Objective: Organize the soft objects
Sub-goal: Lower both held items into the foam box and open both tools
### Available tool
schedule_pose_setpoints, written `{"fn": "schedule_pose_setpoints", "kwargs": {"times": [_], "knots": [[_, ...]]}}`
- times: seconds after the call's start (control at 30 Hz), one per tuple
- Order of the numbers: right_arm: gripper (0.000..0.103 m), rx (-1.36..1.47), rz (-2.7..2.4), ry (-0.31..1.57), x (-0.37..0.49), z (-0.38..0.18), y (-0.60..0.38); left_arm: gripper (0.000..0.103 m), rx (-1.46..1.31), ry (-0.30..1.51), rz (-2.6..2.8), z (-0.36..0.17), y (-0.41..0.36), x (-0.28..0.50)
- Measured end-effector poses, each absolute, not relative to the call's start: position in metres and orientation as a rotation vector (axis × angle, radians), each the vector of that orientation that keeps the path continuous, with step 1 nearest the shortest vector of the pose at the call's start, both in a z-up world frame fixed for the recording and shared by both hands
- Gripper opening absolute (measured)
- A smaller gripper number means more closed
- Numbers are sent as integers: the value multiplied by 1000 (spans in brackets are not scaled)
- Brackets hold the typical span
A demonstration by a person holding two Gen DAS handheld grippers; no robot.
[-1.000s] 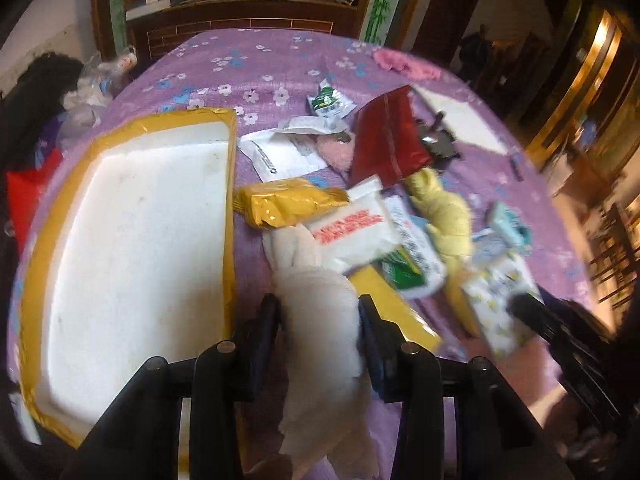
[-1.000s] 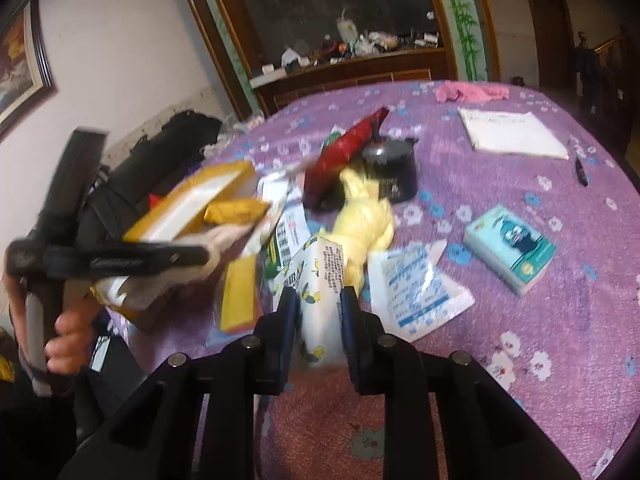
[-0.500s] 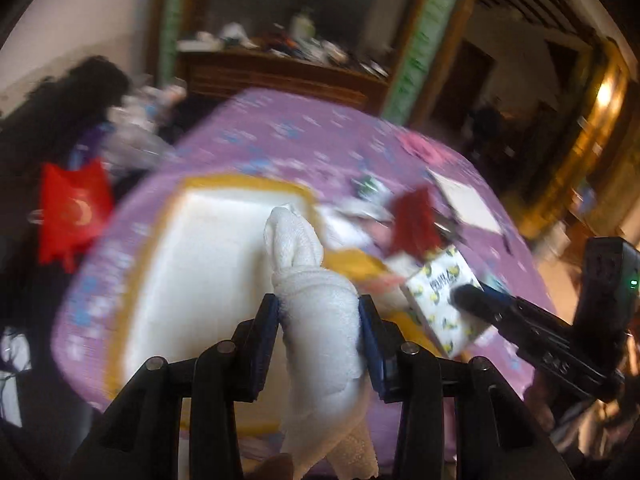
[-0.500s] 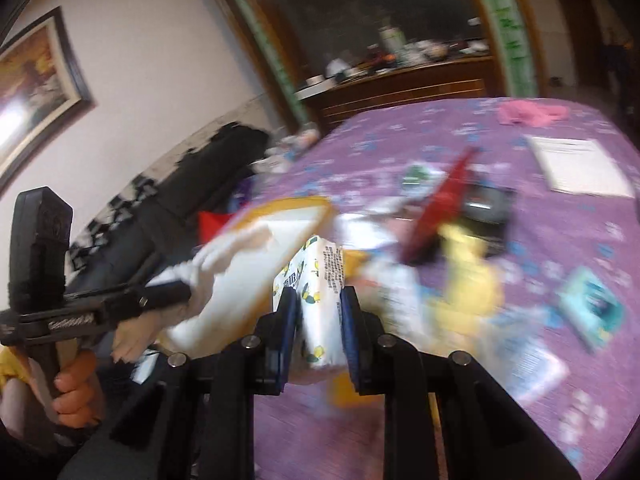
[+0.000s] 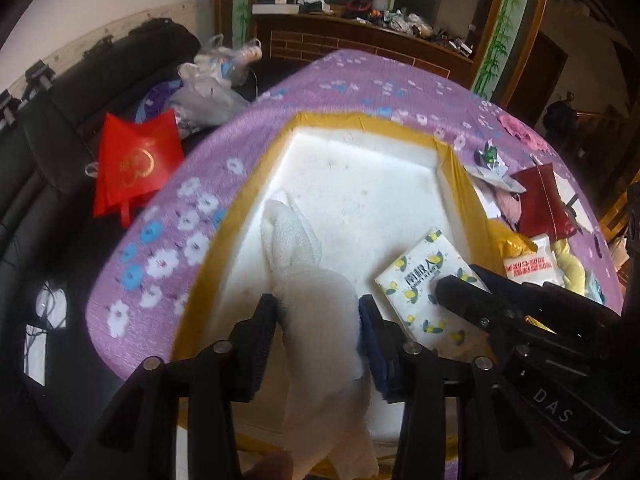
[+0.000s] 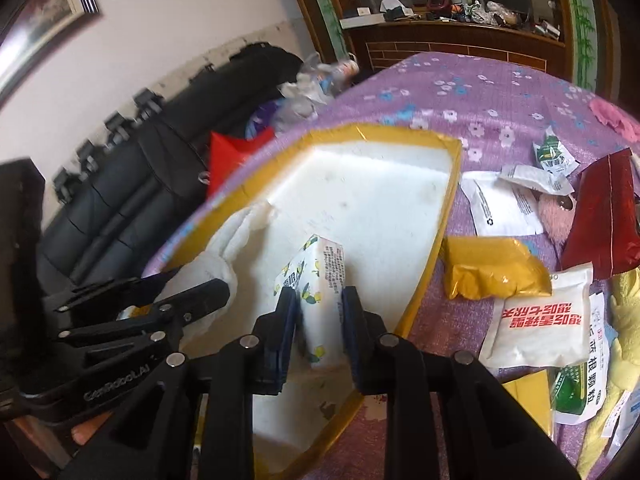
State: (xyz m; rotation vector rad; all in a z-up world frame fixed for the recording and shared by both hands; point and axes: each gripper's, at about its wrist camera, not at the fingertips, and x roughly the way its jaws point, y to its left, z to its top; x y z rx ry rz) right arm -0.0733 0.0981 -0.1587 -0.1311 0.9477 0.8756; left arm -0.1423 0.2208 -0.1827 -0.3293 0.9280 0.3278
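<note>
Purple flowered cloth covered the tabletop [image 5: 304, 92], where a white foam tray [image 5: 380, 184] with yellow taped rims lay. Both tools hung over it. The left tool [image 5: 318, 322] had just been opening, its pads hardly pressing the white cloth bundle [image 5: 296, 240] between them, whose far end rested on the tray. The right tool [image 6: 319, 312] had just been widening too, the lemon-print tissue pack [image 6: 320, 276] between its pads, seemingly let go. This looked like the drop-off step; next, both should lift clear and return to the pile [image 6: 536, 320]. The tray's near edge was hidden.
</note>
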Motion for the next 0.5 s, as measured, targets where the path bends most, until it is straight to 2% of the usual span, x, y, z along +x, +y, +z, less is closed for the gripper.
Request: {"fn": "schedule_pose_setpoints", "kwargs": {"times": [0.03,0.07,0.1,0.13,0.17,0.2,0.33,0.5], "knots": [[31,-135,883,937,-74,-158,97,60,-340,924,320,-184,222,-143],[33,-127,893,927,-75,-155,93,70,-348,913,328,-184,222,-146],[41,-113,899,919,-74,-152,86,81,-351,889,342,-181,223,-150],[53,-89,906,894,-75,-147,77,87,-347,871,357,-178,222,-151],[56,-71,921,878,-76,-144,69,92,-346,852,368,-176,222,-155],[62,-56,918,863,-77,-140,59,92,-351,834,376,-173,223,-158],[63,-19,886,816,-80,-131,23,93,-314,789,367,-154,205,-173],[68,33,768,840,-74,-136,-40,96,-227,767,245,-134,141,-166]]}}
